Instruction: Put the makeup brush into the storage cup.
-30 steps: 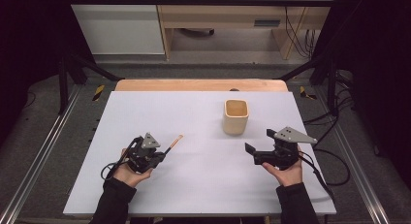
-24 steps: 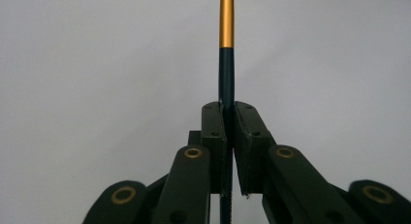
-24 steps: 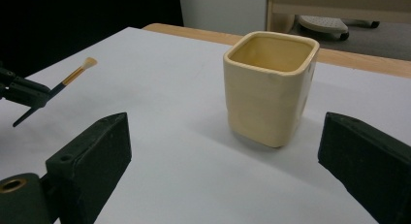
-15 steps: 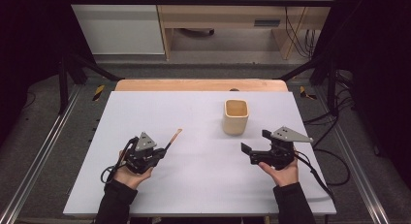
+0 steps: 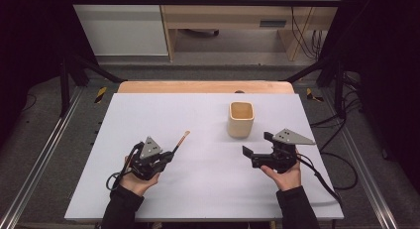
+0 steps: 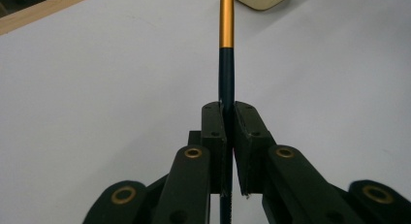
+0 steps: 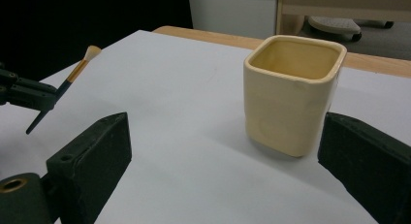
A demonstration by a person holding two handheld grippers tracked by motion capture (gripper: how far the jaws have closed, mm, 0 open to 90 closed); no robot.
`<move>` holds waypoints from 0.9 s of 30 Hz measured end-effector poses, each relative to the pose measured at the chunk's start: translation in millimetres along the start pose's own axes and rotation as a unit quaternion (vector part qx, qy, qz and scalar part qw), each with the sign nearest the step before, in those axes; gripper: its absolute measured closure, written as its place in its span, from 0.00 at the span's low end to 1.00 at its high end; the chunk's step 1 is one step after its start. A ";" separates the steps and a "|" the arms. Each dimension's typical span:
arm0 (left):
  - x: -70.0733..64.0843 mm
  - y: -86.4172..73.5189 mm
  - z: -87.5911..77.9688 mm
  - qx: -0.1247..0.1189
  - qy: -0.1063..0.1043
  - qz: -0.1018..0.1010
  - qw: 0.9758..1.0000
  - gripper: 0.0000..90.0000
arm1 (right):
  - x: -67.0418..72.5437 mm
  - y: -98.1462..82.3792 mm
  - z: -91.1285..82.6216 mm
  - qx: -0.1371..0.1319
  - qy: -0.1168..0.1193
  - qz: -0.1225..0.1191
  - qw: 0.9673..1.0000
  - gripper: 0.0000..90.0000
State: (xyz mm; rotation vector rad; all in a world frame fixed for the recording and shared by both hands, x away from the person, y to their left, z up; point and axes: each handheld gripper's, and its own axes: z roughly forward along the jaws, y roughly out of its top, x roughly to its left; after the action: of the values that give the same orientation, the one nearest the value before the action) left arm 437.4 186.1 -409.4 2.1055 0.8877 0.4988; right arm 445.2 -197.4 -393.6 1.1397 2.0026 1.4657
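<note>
The worktop (image 5: 148, 115) is covered with a white sheet, and a wooden edge (image 5: 198, 86) shows at its far side. Behind stands a white cabinet (image 5: 124, 30) beside a wooden desk (image 5: 237, 16). The grey floor (image 5: 44, 120) carries black cables (image 5: 341, 164).

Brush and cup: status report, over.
Left gripper shut on brush, held off the table. Right gripper open, short of the cream cup. Nothing between brush and cup.
</note>
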 end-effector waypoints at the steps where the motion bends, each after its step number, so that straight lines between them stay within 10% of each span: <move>1: -0.8 0.4 -0.6 -0.002 -0.001 0.000 1.000 0.92 | 0.5 0.5 0.1 -0.002 0.001 0.001 1.000 0.06; 27: -9.3 24.7 -10.5 -0.061 0.013 -0.015 0.998 0.92 | 19.9 21.2 19.5 -0.026 0.028 0.015 0.999 0.08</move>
State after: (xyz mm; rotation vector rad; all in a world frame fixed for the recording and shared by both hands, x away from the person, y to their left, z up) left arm 435.3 173.4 -384.1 1.9763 0.8797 0.5513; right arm 455.5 -167.6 -378.5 1.1229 1.9809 1.5705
